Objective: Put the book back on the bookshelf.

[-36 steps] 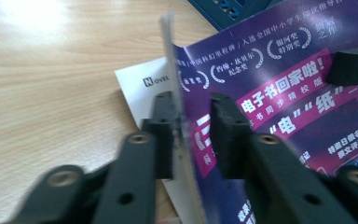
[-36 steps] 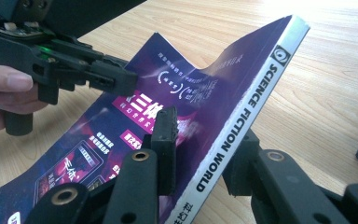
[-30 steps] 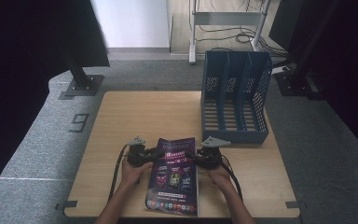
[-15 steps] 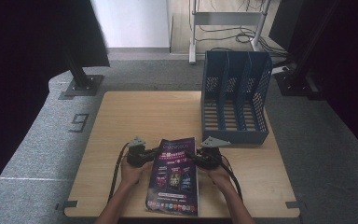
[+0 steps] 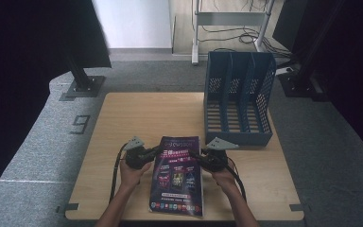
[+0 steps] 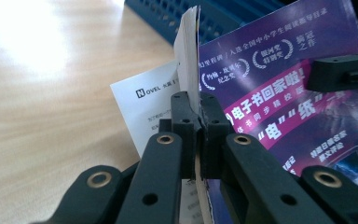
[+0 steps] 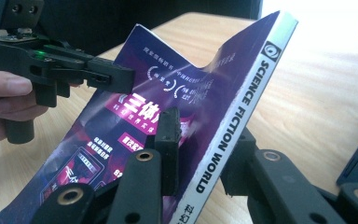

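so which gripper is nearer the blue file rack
Right. The right gripper grips the magazine's spine edge on the file rack's side; the left gripper clamps the opposite edge, farther away.

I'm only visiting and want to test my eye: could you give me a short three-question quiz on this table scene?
1. True or false: the left tool is shut on the open edge of the magazine.
2. Which edge does the right tool pinch? A) spine B) bottom edge C) none
3. What stands at the table's far right?

Key: 1 true. 2 A, the spine reading SCIENCE FICTION WORLD. 3 a blue file rack, its slots showing nothing inside.
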`<state>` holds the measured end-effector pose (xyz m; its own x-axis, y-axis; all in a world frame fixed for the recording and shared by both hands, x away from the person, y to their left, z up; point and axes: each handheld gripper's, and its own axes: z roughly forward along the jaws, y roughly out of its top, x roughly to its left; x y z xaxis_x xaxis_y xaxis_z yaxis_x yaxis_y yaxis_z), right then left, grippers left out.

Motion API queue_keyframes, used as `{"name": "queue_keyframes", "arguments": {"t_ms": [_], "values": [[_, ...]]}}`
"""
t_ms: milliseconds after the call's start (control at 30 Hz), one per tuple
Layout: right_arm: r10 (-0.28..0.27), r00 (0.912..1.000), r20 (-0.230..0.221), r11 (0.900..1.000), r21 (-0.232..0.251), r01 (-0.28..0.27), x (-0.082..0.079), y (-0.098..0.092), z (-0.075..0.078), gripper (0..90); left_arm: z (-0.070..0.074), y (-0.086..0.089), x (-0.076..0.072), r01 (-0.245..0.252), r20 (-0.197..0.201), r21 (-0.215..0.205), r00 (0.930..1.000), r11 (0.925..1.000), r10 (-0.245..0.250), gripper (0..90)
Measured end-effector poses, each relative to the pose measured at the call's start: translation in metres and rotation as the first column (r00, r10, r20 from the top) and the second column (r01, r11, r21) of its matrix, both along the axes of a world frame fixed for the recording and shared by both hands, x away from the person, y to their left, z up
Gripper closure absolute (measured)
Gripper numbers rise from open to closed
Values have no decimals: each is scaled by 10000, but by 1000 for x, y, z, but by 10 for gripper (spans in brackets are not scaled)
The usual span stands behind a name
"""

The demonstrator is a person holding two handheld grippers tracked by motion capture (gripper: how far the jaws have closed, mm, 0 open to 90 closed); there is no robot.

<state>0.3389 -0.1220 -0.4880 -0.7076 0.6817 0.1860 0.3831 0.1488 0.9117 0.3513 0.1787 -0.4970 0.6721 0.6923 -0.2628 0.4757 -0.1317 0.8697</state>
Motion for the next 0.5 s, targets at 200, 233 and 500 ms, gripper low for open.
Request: {"name": "queue_keyframes", "arguments": {"t_ms": [200, 233, 500], "values": [[-23, 9998, 186, 10000, 5, 23, -2, -1, 4, 721, 5, 0, -3, 62, 137, -99, 9999, 9999, -60, 871], [-27, 9999, 166, 10000, -13, 27, -2, -1, 4, 722, 6, 0, -3, 63, 139, -126, 9999, 9999, -61, 871], [-73, 9997, 213, 10000, 44, 73, -3, -1, 5, 723, 9, 1, -4, 133, 174, -271, 9998, 9995, -129, 872]]}}
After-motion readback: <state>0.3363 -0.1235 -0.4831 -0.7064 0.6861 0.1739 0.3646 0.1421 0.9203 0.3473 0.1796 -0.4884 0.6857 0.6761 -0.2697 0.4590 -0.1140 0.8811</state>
